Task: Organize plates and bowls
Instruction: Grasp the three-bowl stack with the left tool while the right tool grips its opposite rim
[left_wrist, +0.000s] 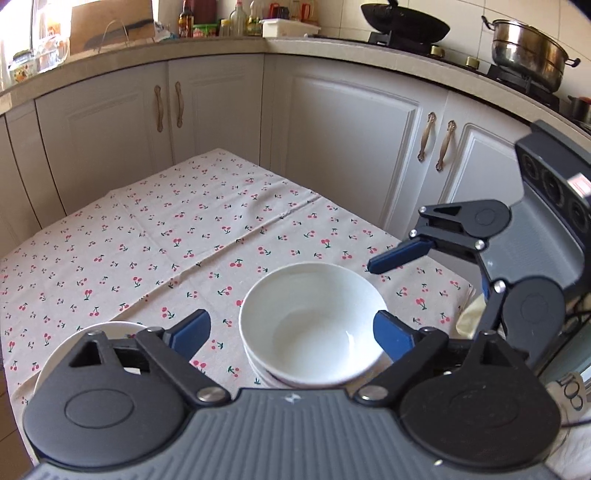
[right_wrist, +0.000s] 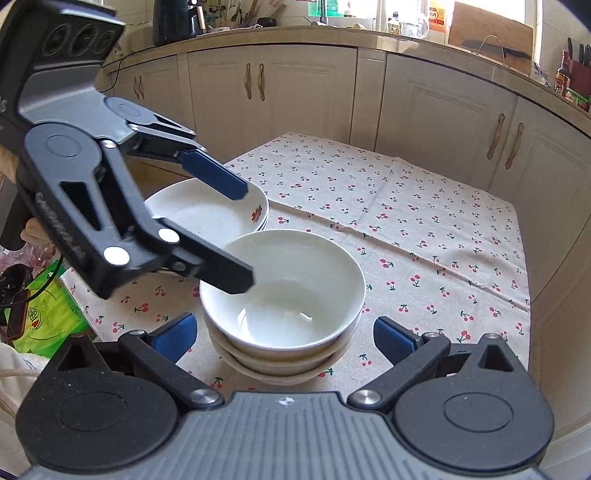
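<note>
Left wrist view: the left tool (left_wrist: 291, 332) stands released around the stack of white bowls (left_wrist: 314, 325) at 6 o'clock on the cherry-print counter (left_wrist: 184, 240), pads clear of the rim. The right tool (right_wrist: 284, 332) is spread wide too, gripping nothing. Stacked plates (right_wrist: 207, 210) sit at the bowls' 10 o'clock.

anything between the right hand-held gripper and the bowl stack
Nothing visible. The right hand-held gripper stands open with the bowl stack right between its pads; the left hand-held gripper only hovers over the far rim.
</note>
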